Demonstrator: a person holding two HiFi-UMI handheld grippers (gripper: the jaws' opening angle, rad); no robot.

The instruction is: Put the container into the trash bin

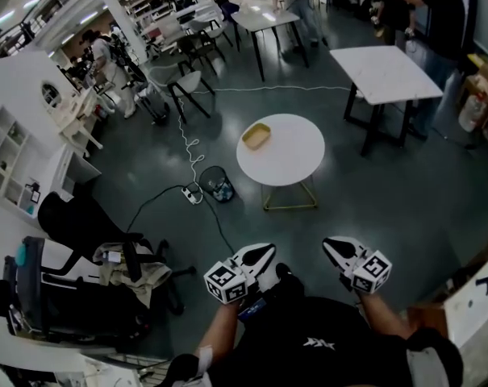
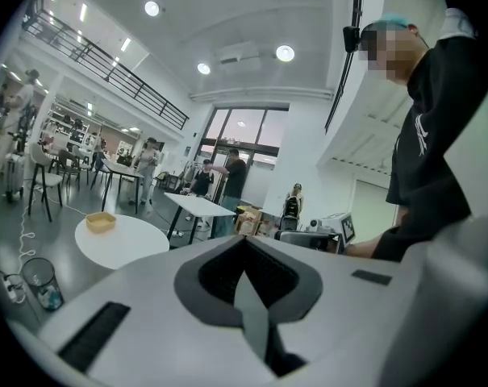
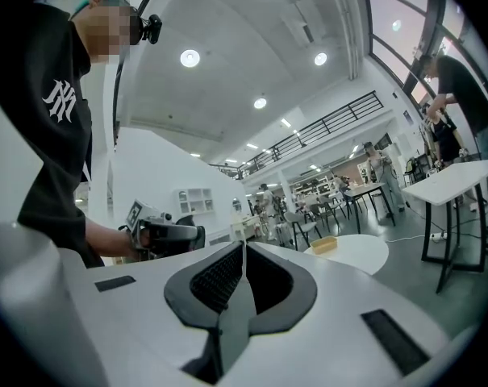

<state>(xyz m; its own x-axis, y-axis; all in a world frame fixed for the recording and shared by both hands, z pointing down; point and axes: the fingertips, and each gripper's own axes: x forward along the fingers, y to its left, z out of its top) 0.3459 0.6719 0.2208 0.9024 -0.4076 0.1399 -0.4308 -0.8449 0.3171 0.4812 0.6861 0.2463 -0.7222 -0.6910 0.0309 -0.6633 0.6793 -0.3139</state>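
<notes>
- Our left tool (image 1: 266, 251) is clenched on nothing. In the left gripper view its two white jaws meet along one line, with only air between the dark ribbed pads.
- Our right tool (image 1: 327, 243) is clenched in the same way, jaws together and nothing between them.
- We hold both tools low and close to our body, side by side with a gap between them. They touch nothing.
- Ahead of the tools lies a stretch of open grey floor, reaching up to the round white tabletop (image 1: 296, 156) on thin gold wire legs.
- The shallow yellow rectangular container (image 1: 256, 135) sits on that tabletop, close to its far-left rim and well apart from both tools.
- The dark wire-mesh trash bin (image 1: 217, 184) stands upright on the floor just off the tabletop's near-left edge, apart from the gold legs. Its mouth is open upward, and something pale lies at its bottom.
- A white power strip (image 1: 193, 193) lies on the floor just beside the bin's left side.
- From the strip a black cable (image 1: 219, 228) runs across the floor toward our left tool, crossing the way to the bin.
- A black office chair (image 1: 98, 236) with beige cloth on its seat crowds the floor to the left of our left tool.
- A cardboard box (image 1: 469, 297) stands near our right tool, at the right edge of the head view.
- A square white tabletop on dark legs (image 1: 385, 72) stands well apart, beyond the round one on the right, with open floor between the two.
</notes>
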